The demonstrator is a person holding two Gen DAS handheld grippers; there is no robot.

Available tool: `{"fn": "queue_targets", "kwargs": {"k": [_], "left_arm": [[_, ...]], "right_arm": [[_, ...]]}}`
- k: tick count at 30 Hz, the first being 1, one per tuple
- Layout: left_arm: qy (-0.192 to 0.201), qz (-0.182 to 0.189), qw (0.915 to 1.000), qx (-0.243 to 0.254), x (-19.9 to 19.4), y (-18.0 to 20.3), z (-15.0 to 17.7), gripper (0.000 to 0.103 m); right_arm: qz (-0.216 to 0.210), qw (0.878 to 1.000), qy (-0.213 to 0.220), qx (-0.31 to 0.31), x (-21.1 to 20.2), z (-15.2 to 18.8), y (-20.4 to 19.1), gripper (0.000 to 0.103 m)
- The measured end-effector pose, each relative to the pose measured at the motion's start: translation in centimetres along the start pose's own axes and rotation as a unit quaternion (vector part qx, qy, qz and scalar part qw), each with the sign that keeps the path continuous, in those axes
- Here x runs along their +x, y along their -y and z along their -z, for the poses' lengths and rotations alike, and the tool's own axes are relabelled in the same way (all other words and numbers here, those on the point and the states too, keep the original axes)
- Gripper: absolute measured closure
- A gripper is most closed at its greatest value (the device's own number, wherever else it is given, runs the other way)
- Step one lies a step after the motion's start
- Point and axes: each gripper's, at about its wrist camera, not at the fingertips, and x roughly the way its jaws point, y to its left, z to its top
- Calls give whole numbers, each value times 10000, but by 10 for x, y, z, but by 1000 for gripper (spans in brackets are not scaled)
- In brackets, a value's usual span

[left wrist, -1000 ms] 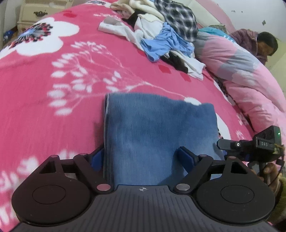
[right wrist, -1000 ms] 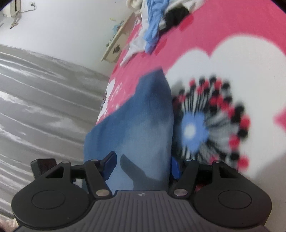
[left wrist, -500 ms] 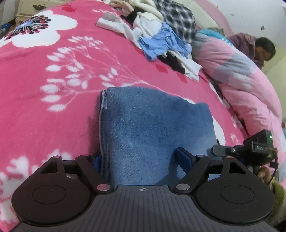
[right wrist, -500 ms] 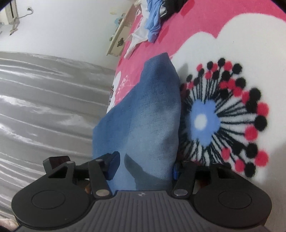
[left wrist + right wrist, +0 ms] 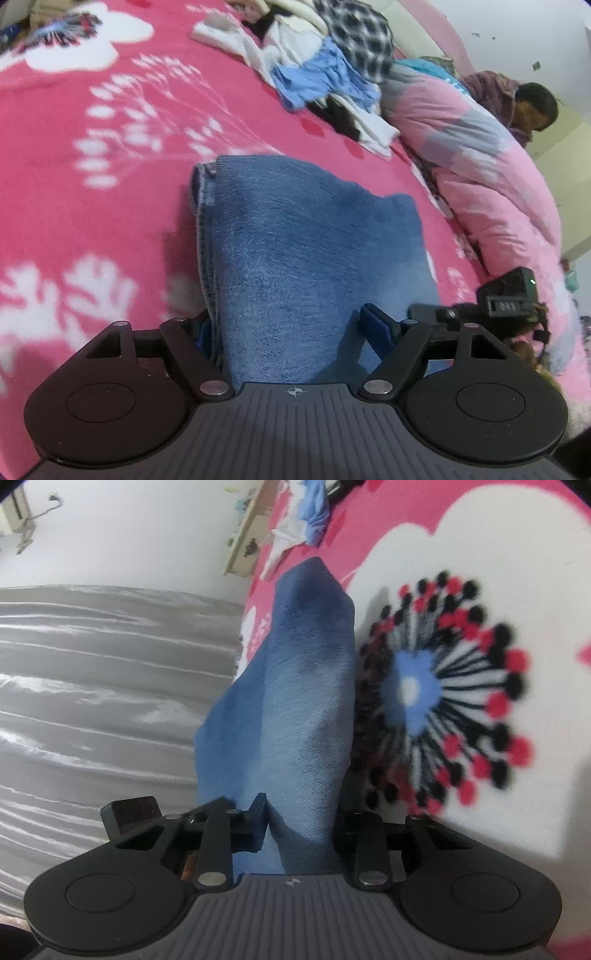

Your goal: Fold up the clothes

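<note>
Bedding first: a pink blanket point(image 5: 92, 206) printed with white flowers covers the whole bed, and a big white bloom with a blue centre ringed by black and red dots fills the right of the right wrist view point(image 5: 417, 690). Along the far side lies a rolled pink and grey quilt point(image 5: 480, 155), with a person's dark-haired head beyond its upper end. Near the quilt sits a heap of unfolded clothes point(image 5: 325, 70), checked, white and light blue pieces tangled together, well apart from the work in front. Beside the bed a grey satin sheet point(image 5: 92, 701) hangs in shiny folds, and a cream dresser point(image 5: 247, 542) stands against the wall.

On the blanket lies the folded blue jeans point(image 5: 295, 251), doubled into a thick pad with a stitched hem at its far left corner. Its near edge runs between the fingers of the left gripper point(image 5: 291, 332), which stand wide apart on either side of the denim without pinching it. The right gripper point(image 5: 301, 823) has its fingers drawn in against a raised fold of the same jeans, clamped on it, so the cloth rises in a ridge away from the camera. That gripper's body shows at the left view's right edge.
</note>
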Motion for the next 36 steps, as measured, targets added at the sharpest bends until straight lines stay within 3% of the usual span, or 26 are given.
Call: {"fn": "queue_targets", "kwargs": {"k": [3, 6, 15, 21, 24, 36], "left_arm": [[-207, 161, 9995, 185, 7, 17, 11, 27], [-284, -3, 9982, 527, 19, 23, 16, 26], [-152, 88, 9998, 103, 40, 12, 4, 22], [-370, 213, 9989, 211, 33, 18, 14, 29], [-339, 152, 9991, 221, 34, 19, 16, 29], [-222, -28, 9994, 261, 34, 22, 22, 29]], "right_arm": [[101, 9999, 16, 61, -21, 5, 3, 69], [83, 9996, 28, 279, -29, 12, 18, 68], [-60, 9992, 108, 391, -11, 8, 37, 67], [-143, 9999, -9, 55, -9, 14, 34, 67], [-96, 9996, -19, 265, -1, 8, 38, 67], [239, 9996, 114, -41, 12, 11, 31, 69]]}}
